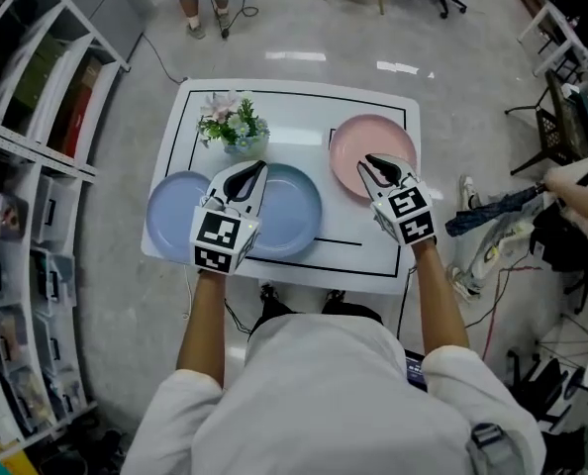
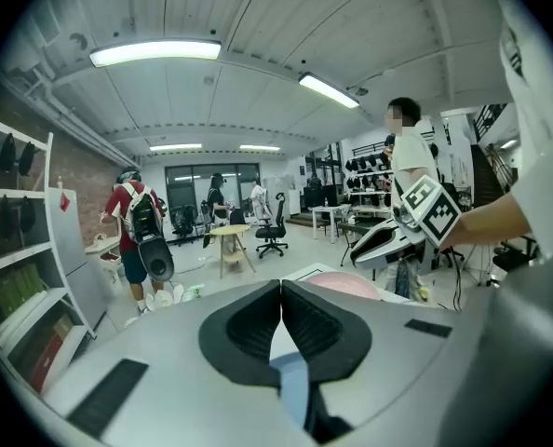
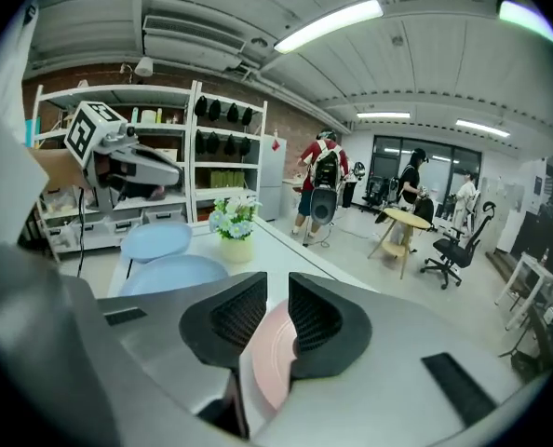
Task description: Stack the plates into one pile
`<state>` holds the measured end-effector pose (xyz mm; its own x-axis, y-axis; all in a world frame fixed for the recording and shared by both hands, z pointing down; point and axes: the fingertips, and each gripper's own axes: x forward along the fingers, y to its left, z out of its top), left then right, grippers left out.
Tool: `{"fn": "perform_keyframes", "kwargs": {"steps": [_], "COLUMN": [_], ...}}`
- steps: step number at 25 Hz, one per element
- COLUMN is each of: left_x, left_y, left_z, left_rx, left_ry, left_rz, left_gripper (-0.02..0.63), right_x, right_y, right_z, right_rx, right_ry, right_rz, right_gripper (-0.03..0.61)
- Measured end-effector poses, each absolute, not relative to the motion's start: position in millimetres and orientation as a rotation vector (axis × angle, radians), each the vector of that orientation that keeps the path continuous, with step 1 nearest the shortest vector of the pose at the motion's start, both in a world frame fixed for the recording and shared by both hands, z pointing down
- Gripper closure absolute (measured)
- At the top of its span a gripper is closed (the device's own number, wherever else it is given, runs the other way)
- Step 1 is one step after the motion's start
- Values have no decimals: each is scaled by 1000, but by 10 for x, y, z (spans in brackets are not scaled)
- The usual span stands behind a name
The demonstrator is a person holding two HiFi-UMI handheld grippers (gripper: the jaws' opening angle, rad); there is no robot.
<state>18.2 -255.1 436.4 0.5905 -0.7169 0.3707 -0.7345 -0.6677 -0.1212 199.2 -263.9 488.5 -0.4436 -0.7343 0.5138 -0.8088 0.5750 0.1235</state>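
- White table (image 1: 294, 127): pink plate (image 1: 358, 146) near right edge, two blue plates (image 1: 170, 216) along front edge.
- Approach step: right gripper (image 1: 370, 159) slightly parted above pink plate, gripping nothing; left gripper (image 1: 261, 166) closed, empty.
- Next, probably: seat the pink rim between the jaws.

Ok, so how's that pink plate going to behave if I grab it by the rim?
The pink plate looks rigid, so it probably won't flex. Its smooth, shallow rim may slip from a thin pinch. Lying flat on the white table, it should slide rather than tip when pushed.
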Motion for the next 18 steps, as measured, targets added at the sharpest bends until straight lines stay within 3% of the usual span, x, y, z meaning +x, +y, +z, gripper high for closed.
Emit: {"fn": "perform_keyframes", "kwargs": {"steps": [9, 18], "left_x": [-158, -322], "left_y": [-2639, -2537], "left_z": [4886, 5332], "left_rx": [2656, 2554], "left_ry": [-1196, -1164], "left_rz": [649, 675], "left_gripper": [594, 594], "right_x": [1894, 1933], "right_y": [-2719, -2715], "right_z": [6023, 6896], "right_rx": [1000, 800], "right_ry": [-2093, -1928], "right_rz": [336, 357], "right_gripper": [365, 347]}}
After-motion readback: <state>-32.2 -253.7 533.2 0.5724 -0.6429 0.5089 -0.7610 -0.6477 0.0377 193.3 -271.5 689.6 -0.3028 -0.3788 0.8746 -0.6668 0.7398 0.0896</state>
